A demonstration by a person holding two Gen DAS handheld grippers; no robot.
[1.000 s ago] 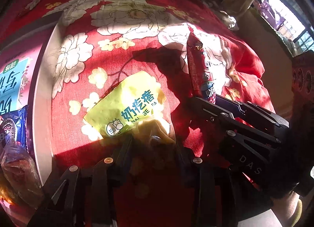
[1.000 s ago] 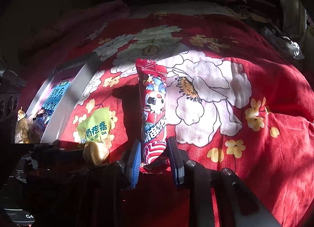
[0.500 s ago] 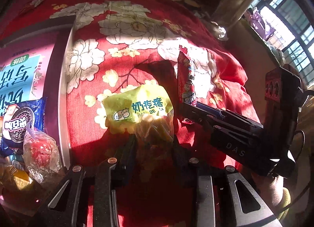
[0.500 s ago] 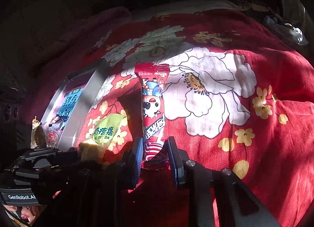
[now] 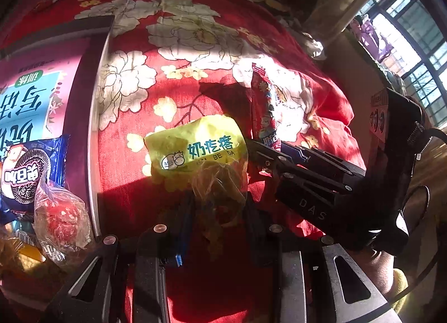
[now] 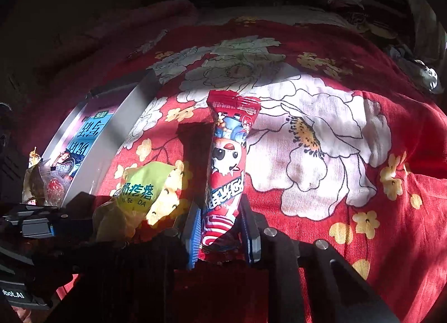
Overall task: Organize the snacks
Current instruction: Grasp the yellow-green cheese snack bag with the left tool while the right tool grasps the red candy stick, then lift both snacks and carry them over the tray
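Closing jaws on the left gripper [image 5: 218, 211] have just pinched the yellow milk-candy bag [image 5: 195, 149], lifted off the red floral cloth [image 5: 134, 183] beside the tray [image 5: 92, 138]. Right gripper [image 6: 220, 228] clamps the red stick pack [image 6: 229, 155], long axis pointing away, crimped top far. 2 snacks ready for the tray.

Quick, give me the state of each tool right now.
Left tool: closed on the yellow-green milk snack packet, jaws just closing.
Right tool: closed on the red panda snack stick.
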